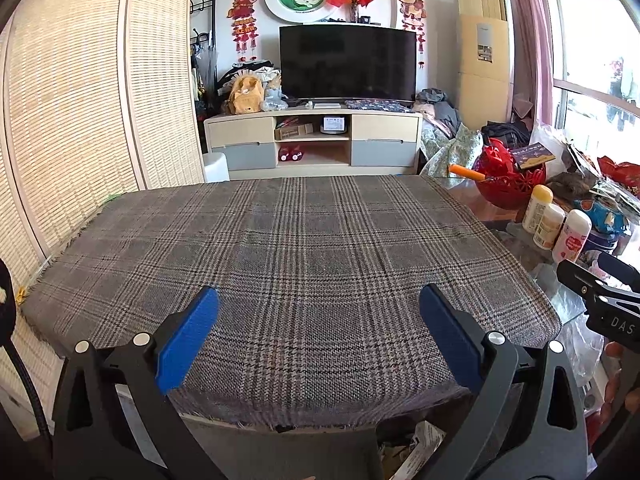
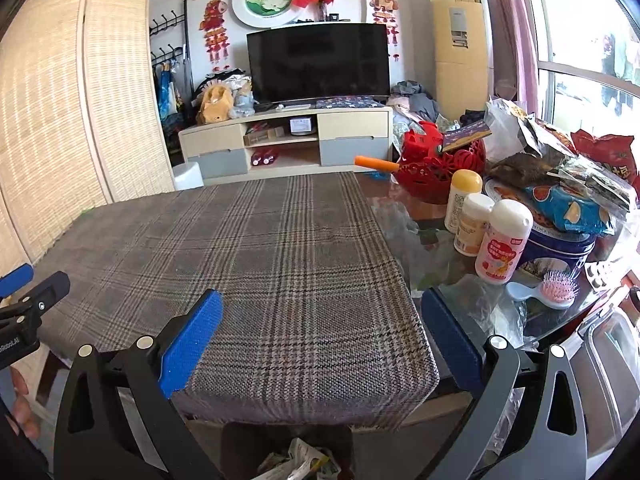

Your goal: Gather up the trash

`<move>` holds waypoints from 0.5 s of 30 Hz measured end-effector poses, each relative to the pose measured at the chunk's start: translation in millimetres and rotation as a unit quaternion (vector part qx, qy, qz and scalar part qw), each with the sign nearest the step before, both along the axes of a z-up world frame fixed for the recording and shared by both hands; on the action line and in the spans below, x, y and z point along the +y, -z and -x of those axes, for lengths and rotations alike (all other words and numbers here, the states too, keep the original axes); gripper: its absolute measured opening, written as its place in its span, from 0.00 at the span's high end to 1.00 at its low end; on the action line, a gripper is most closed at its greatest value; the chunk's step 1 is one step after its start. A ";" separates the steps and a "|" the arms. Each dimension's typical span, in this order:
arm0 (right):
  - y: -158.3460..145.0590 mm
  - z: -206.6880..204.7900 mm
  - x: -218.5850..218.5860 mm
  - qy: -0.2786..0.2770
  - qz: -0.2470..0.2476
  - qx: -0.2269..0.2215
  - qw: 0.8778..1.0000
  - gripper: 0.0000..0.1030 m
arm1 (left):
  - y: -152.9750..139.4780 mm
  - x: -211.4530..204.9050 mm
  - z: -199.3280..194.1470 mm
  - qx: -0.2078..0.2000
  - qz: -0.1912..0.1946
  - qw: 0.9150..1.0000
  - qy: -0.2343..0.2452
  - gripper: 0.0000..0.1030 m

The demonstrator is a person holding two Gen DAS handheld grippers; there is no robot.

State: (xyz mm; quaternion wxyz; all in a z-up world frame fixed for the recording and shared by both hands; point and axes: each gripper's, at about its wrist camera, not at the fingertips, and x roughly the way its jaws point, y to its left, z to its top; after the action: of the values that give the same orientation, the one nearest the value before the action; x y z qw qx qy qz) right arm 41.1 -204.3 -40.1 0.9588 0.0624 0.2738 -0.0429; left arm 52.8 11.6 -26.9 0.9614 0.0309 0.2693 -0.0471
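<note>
My left gripper [image 1: 320,300] is open and empty, held over the near part of the plaid cloth [image 1: 288,264] on the table. My right gripper [image 2: 320,304] is open and empty over the cloth's right near corner [image 2: 280,280]. No loose trash lies on the cloth. Below the table's near edge a bin with crumpled paper wrappers [image 2: 300,462] shows in the right wrist view; part of it also shows in the left wrist view [image 1: 416,448]. The right gripper's body [image 1: 600,304] shows at the right edge of the left wrist view, and the left gripper's body [image 2: 28,304] at the left edge of the right wrist view.
On the glass right of the cloth stand three bottles [image 2: 500,240], a blue tin [image 2: 560,248], snack bags [image 2: 572,204], a pink hairbrush [image 2: 548,292] and a red basket [image 2: 436,168]. A woven screen [image 1: 80,100] stands left. TV stand [image 1: 312,136] behind.
</note>
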 end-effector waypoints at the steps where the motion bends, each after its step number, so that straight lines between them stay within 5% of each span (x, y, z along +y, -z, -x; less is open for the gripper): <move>1: 0.2 -0.1 0.2 0.001 0.000 0.000 1.000 0.03 | 1.0 -0.5 -0.3 0.001 0.000 1.000 0.001 0.08; 15: 8.4 -4.2 4.7 0.004 0.000 0.012 1.000 0.03 | 8.2 2.7 -1.2 0.014 0.005 1.000 0.001 0.08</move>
State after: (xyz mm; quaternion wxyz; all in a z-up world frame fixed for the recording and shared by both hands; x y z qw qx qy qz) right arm 45.4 -199.6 -48.5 0.9553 0.0628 0.2851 -0.0475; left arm 54.0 14.2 -35.1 0.9577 0.0257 0.2822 -0.0503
